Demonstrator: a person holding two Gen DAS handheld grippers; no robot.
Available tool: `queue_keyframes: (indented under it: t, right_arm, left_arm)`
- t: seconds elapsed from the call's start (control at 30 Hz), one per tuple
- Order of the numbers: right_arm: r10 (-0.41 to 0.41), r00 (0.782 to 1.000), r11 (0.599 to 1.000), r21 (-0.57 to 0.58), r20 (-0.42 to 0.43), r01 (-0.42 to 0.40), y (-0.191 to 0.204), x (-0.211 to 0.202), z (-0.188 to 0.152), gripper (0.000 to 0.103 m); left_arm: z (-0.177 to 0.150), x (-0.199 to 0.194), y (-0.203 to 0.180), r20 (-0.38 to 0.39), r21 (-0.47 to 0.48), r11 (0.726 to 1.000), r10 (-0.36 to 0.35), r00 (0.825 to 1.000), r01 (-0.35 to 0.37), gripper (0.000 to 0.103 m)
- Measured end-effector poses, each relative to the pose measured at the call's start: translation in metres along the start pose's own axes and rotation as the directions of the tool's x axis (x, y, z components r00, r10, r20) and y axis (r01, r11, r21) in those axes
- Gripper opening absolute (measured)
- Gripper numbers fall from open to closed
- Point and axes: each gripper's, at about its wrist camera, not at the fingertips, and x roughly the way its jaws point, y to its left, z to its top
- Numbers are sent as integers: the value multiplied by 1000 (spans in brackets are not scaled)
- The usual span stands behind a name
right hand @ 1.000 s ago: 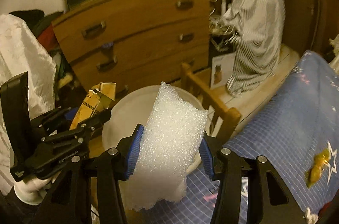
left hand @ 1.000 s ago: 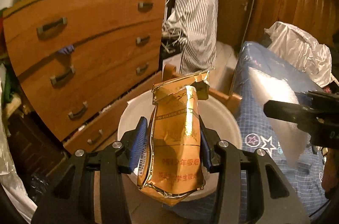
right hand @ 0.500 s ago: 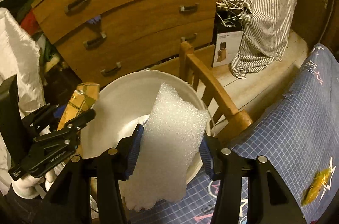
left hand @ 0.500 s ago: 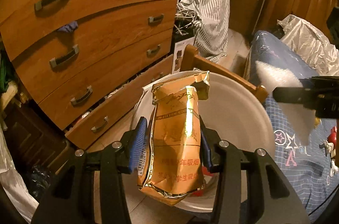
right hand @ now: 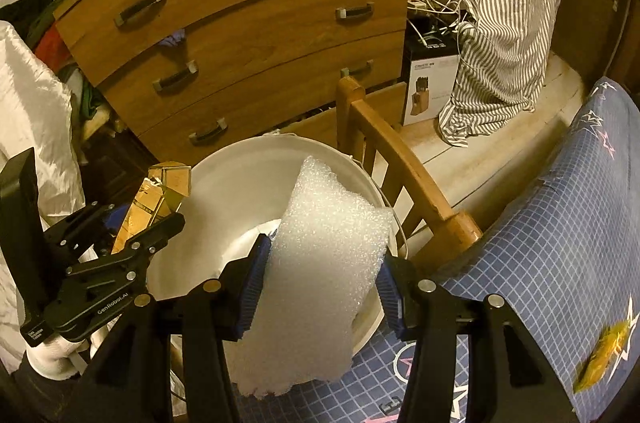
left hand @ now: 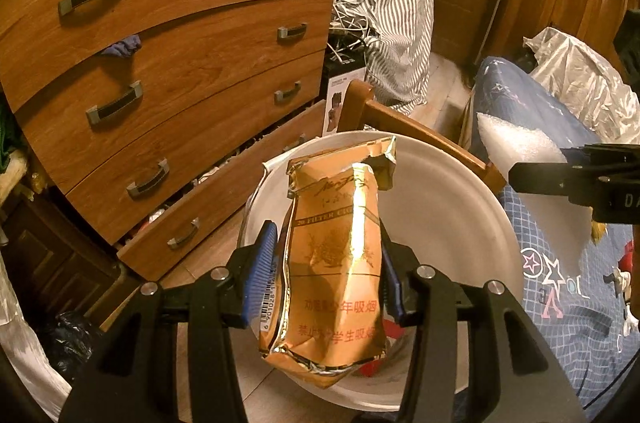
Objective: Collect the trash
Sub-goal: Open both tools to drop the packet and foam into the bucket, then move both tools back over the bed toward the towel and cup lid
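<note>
Big wooden dresser (left hand: 172, 71) fills the back, its bottom drawer (left hand: 224, 199) pulled open, a striped shirt (left hand: 396, 3) hanging to its right. Blue star-print sheet (right hand: 560, 223) spreads on the right, a wooden rail (right hand: 400, 163) running between it and the white bucket (left hand: 448, 207) on the floor.

Over that bucket, both claws are loaded. Left gripper (left hand: 328, 271) is clamped on a crumpled gold cigarette pack (left hand: 336, 263), blue pads pinching both its sides, torn top pointing up, and the pack sits right above the bucket's mouth. From the right wrist you see that same pack (right hand: 152, 199) near the bucket's left rim, and the left gripper (right hand: 116, 251) beside it.

Right gripper (right hand: 320, 287) is squeezing a white foam sheet (right hand: 320, 263), held upright between its pads, the upper half over the bucket's opening (right hand: 224, 207), the lower edge dangling ragged below the fingers. The left view catches the foam (left hand: 520, 147) edge-on by the bucket's right rim.

One gold wrapper (right hand: 604, 355) lies on the sheet, well apart from the bucket.
</note>
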Motion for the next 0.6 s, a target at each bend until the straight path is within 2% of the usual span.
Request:
queue_keyframes:
  t: [0.03,0.07,0.1,0.4,0.6]
  right_arm:
    - [1,1000,1000,0,0,-1,0,1,0,54]
    - [4,1000,1000,3,4,-4,-1,1,0,62]
    - [7,1000,1000,6,12,-7,-1,1,0,69]
    - [24,999,999,28,45,-25,-10,-8,-4,70]
    - [33,996,998,45,80,-37,-16,-29,-18,70]
  left_arm:
    - [1,1,0,0,1,1000,10,1000,-10,49]
    - [1,1,1,-1,-1,1000,16,1000,-16,58]
    - [2,2,2,4,-7,1000,27,1000,-27,61]
    - [3,2,5,10,-15,999,34,999,-34,63]
    - [2,-3,-6,14,3,1000,20,1000,-20,63]
